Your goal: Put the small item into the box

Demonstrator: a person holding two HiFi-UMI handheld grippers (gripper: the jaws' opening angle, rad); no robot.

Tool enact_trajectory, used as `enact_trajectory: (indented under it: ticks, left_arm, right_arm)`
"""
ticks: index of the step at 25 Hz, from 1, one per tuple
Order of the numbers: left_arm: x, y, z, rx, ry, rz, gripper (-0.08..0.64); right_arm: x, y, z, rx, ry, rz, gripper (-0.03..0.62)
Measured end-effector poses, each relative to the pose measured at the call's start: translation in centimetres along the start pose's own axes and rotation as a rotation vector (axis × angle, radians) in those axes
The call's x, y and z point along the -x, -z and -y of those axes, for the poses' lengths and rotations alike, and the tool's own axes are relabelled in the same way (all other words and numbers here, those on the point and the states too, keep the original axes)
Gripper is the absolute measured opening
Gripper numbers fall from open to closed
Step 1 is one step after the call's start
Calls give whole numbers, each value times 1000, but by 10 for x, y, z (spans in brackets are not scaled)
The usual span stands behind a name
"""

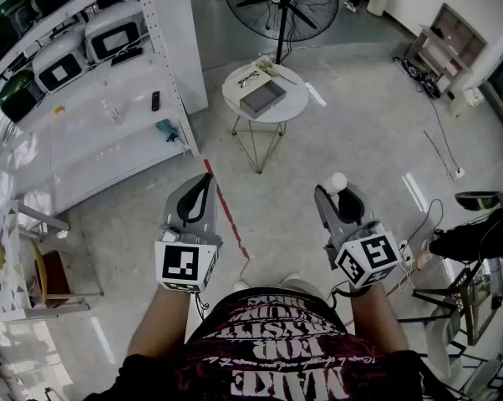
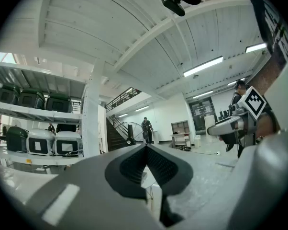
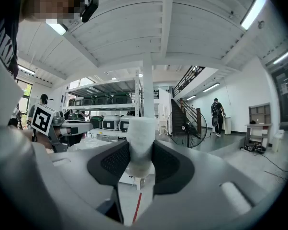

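Right gripper [image 3: 141, 169] clamped mid-body on the small white foam-like item [image 3: 141, 138], probably light, soft and crushable, so grip gently; left gripper [image 2: 147, 152] closed, empty; grey box [image 1: 262, 98] well ahead on round table [image 1: 233, 97].

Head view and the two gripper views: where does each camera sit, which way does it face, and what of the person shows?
Head view: on the head, facing steeply down; shows forearms, shirt, left gripper, right gripper, round table ahead.
Left gripper view: on the left gripper, facing along its shut, empty fingers toward shelves; the right gripper shows.
Right gripper view: on the right gripper, facing along fingers clamped on the small white item; left gripper shows.
Shared: both gripper views catch the fan.
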State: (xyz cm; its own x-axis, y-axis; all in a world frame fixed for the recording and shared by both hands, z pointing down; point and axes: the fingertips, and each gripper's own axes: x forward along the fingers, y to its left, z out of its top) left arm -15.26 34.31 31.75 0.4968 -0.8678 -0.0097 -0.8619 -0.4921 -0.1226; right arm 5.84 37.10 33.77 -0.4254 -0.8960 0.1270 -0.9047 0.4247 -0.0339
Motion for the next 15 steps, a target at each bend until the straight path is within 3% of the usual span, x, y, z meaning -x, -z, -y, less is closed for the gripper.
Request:
enact_trajectory:
  ticks: [7,15]
  left_arm:
    - [19,4,1,-10,17,-1,3]
    - [12,28,-9,41,16,-59,3]
  right_arm:
    - [16,-5,-16,12,-5,23,167]
    - [10,3,-9,-2,-12,40,166]
